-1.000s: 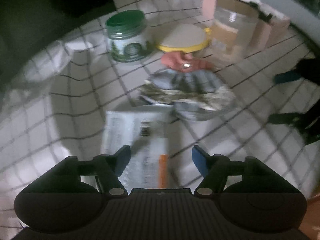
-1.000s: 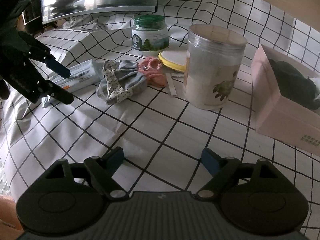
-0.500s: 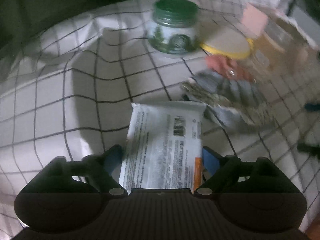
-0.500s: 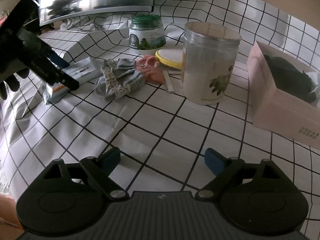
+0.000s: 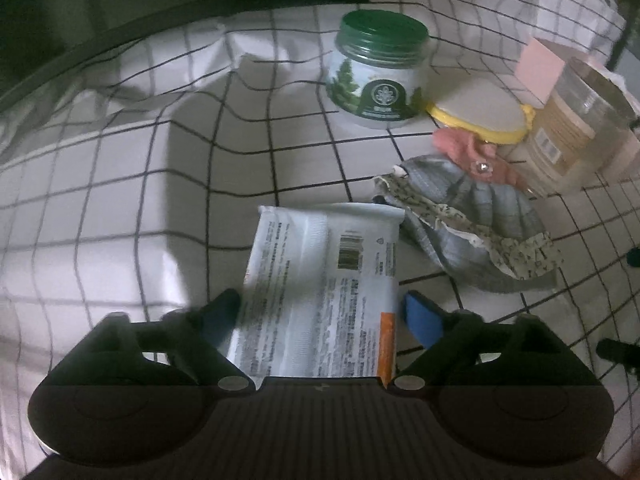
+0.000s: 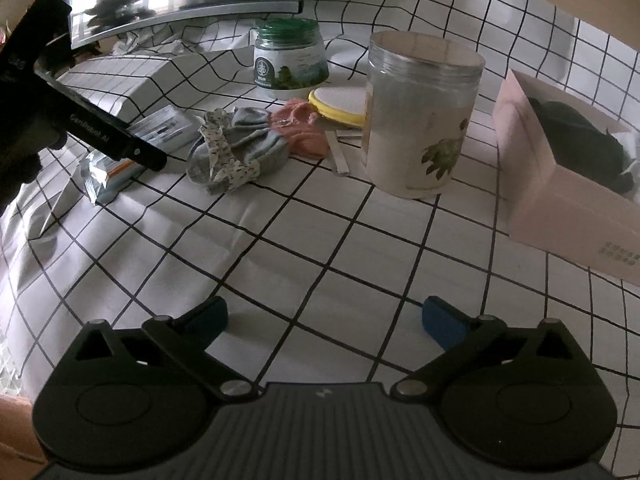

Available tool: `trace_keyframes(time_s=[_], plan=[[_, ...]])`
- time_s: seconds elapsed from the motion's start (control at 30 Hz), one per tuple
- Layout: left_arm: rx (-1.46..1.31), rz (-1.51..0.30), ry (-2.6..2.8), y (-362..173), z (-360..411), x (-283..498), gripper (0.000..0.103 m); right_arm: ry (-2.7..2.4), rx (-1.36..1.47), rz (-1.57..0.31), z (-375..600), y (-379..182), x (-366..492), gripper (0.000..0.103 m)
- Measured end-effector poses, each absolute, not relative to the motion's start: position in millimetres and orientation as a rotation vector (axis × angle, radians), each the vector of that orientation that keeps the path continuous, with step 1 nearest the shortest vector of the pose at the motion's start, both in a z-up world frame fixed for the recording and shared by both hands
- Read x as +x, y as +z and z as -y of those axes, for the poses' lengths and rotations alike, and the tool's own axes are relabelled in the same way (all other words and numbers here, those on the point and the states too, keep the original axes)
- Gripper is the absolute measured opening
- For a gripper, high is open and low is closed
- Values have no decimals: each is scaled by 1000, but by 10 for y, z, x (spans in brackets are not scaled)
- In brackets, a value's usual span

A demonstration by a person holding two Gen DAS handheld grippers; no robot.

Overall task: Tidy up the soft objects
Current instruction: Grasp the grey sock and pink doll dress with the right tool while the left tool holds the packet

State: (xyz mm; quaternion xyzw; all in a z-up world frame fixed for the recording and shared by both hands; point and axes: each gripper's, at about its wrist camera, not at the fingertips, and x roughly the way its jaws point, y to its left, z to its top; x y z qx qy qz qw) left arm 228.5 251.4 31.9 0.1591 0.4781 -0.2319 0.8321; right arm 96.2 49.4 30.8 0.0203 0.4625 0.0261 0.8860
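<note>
A white wet-wipe pack (image 5: 320,296) lies flat on the checked cloth, between the open jaws of my left gripper (image 5: 320,312); whether the pads touch it I cannot tell. The pack also shows in the right wrist view (image 6: 132,148), partly behind the left gripper's finger (image 6: 116,140). A grey sock with a patterned trim (image 5: 472,232) (image 6: 236,152) lies right of the pack, a pink sock (image 5: 472,152) (image 6: 304,132) behind it. My right gripper (image 6: 324,316) is open and empty over bare cloth, well in front of the socks.
A green-lidded jar (image 6: 290,58), a yellow-rimmed lid (image 6: 340,104) and a tall clear jar (image 6: 420,120) stand behind the socks. A pink box (image 6: 568,208) holding dark cloth is at the right. A cloth-covered raised block (image 5: 80,208) is left of the pack.
My left gripper has moved forward and down over the wipe pack, which now lies between its jaws. The right gripper has drifted slightly and stayed open.
</note>
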Motion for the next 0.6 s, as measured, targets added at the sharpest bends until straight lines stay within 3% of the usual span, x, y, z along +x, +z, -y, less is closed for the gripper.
trace_keyframes(time_s=[0.1,0.17,0.43,0.53,0.6], plan=[[263,-1002,-462,343,-2602,2204,83,96,31,-987,-477,336,1063,101],[208,-990,-432,348,-2690,2143,82,94,47,-981,-473,392,1160,92],[28,-1002,-395,386,-3035,2080,82,123,-200,-787,-1042,677,1711,90],[49,-1001,-397,376,-2998,2069,83,115,-292,-772,-1308,562,2017,68],[66,-1005,-401,374,-2979,2068,83,117,-277,-833,-1383,471,2213,45]])
